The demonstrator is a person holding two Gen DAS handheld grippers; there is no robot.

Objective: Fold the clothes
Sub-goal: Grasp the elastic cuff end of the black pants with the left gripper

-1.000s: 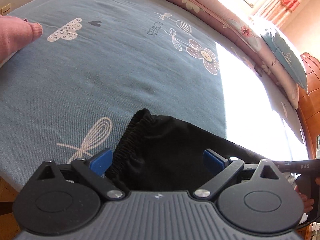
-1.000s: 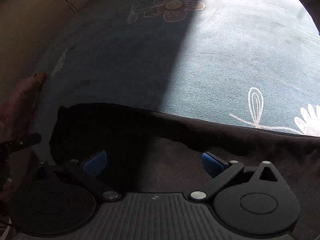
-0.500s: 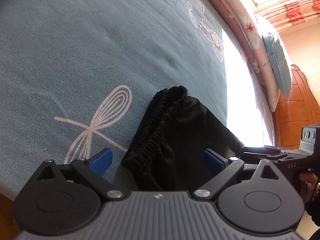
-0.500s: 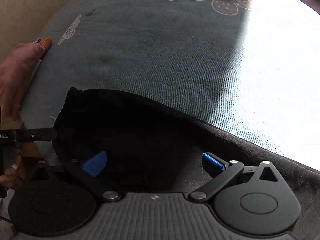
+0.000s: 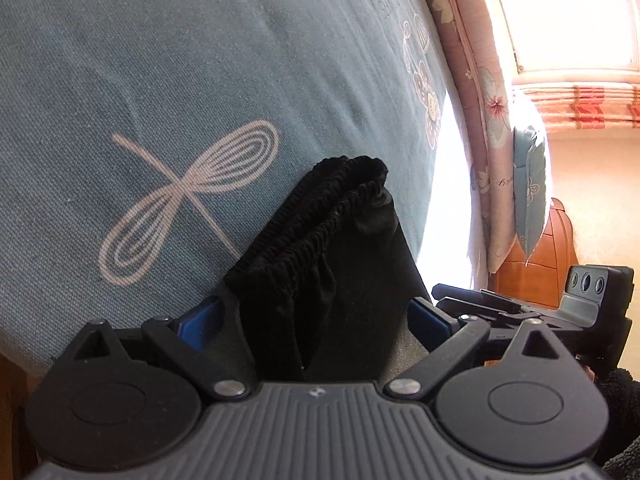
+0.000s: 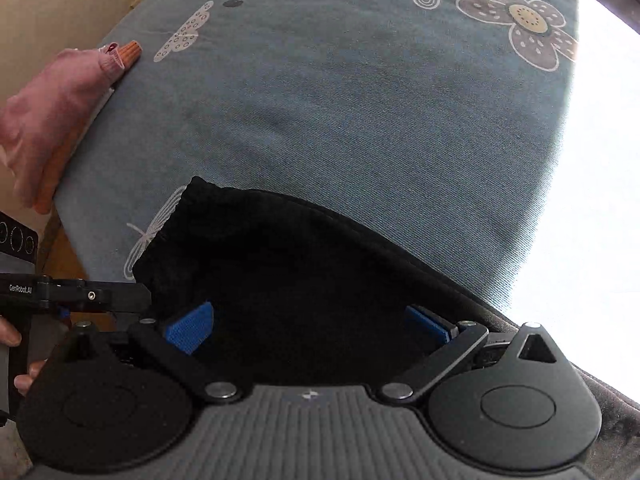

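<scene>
Hard daylight from the window [image 5: 560,12] blows out a white patch across the bed [image 6: 600,200] in both views. The black garment [image 6: 300,280] shows almost no detail. Fisheye distortion curves the edges; focus is sharp.

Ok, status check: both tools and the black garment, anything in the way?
Left tool open, elastic waistband between its fingers. Right tool open over the black garment. Garment lies on the blue bedsheet; pink clothing at the bed edge, apart.

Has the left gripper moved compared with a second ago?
Yes. In the left wrist view the left gripper has closed in on the bedsheet: its dragonfly print looms larger, and the black garment looks bunched narrower.
</scene>
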